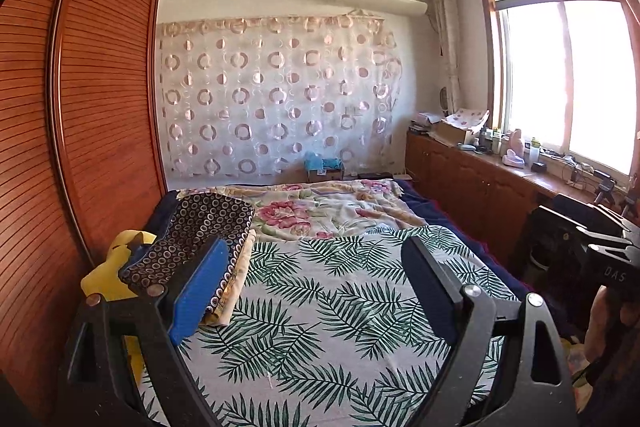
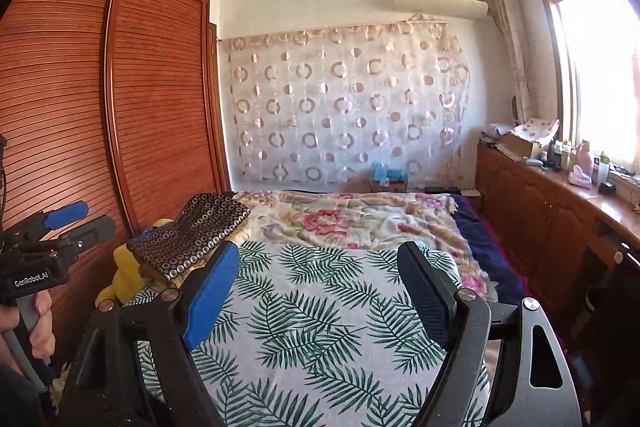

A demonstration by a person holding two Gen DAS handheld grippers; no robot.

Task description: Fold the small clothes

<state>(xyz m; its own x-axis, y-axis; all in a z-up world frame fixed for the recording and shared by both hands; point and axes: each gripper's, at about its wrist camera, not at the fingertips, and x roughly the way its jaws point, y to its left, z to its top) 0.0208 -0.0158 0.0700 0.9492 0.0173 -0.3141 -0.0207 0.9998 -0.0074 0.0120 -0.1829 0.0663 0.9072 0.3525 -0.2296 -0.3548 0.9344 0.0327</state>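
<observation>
A dark garment with a ring pattern (image 1: 200,239) lies folded on a small pile at the bed's left edge; it also shows in the right wrist view (image 2: 192,235). A yellow cloth (image 1: 116,267) lies under and beside it. My left gripper (image 1: 316,267) is open and empty, held above the white palm-leaf sheet (image 1: 328,307). My right gripper (image 2: 320,267) is open and empty above the same sheet (image 2: 312,319). The left gripper also shows at the left edge of the right wrist view (image 2: 74,217), held in a hand.
A floral blanket (image 1: 320,207) covers the far half of the bed. A slatted wooden wardrobe (image 1: 80,107) stands close on the left. A wooden cabinet (image 1: 480,183) with clutter runs under the window on the right. A patterned curtain (image 1: 272,95) hangs on the far wall.
</observation>
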